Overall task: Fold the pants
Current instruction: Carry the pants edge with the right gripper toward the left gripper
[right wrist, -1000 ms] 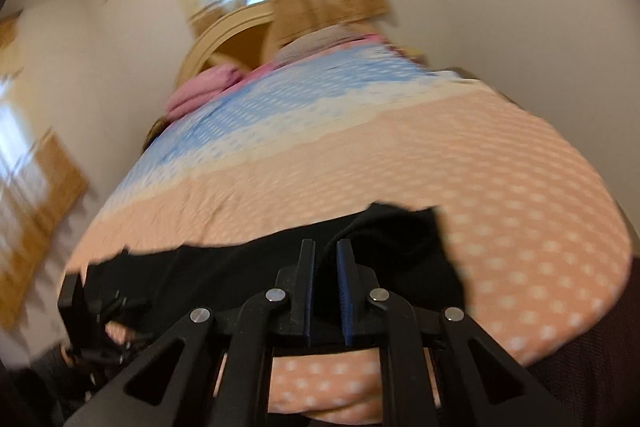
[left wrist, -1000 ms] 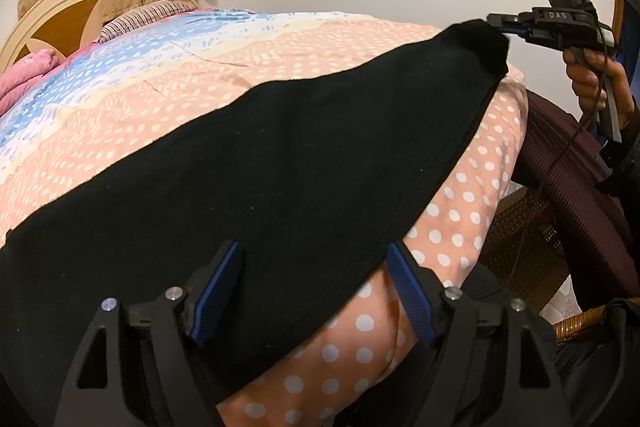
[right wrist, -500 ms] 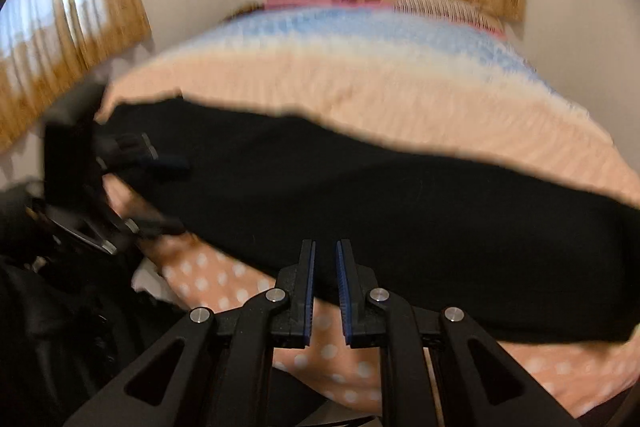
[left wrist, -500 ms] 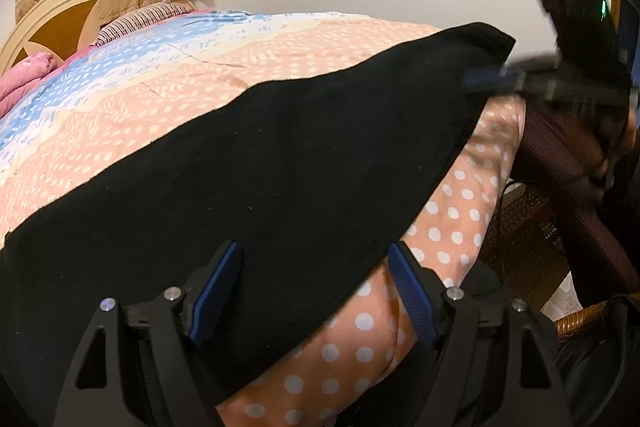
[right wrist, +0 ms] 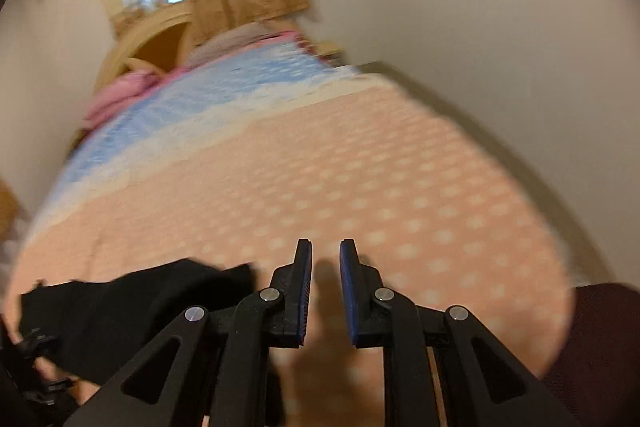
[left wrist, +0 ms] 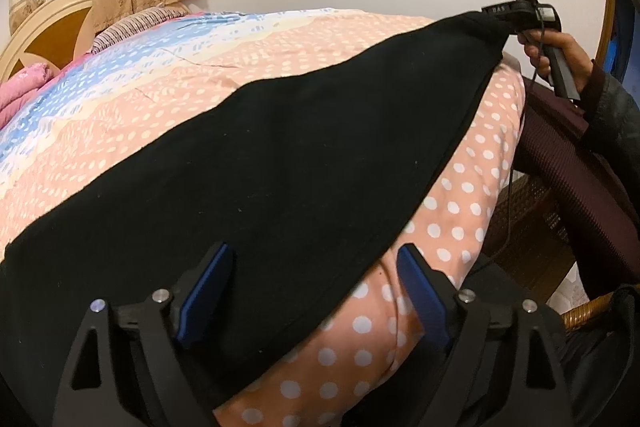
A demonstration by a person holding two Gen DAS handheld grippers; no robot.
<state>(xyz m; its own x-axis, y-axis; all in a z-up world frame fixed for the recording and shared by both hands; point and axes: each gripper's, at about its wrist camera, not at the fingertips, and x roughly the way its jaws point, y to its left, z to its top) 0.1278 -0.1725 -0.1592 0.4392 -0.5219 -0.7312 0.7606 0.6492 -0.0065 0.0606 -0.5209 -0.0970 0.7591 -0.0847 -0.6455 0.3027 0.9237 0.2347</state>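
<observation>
Two hand-held grippers are at work and neither has hold of anything. Nearest, the left hand-held gripper (left wrist: 312,259) stands wide open over the near end of the pants (left wrist: 280,167); its jaws have just been opening, and the black cloth's edge lies between them, loose, with no pad pressing on it. The pants lie as one long dark band, flat and smooth, slantwise across the foot of the bed (left wrist: 160,87), on the pink dotted cover.

At the far end of the band the person's hand (left wrist: 560,55) has the right hand-held gripper (right wrist: 325,247) close by the pants' far corner. Its own view shows the jaws a narrow gap apart with only bedspread between them, and the black cloth off to the left.

To my eye the garment is laid out and straightened, perhaps already leg on leg, though I cannot tell the layers apart. Bringing one end over to the other, and any second fold, looks still to be done.

Beyond lie a striped pillow (left wrist: 140,23) and the headboard (left wrist: 40,35).
</observation>
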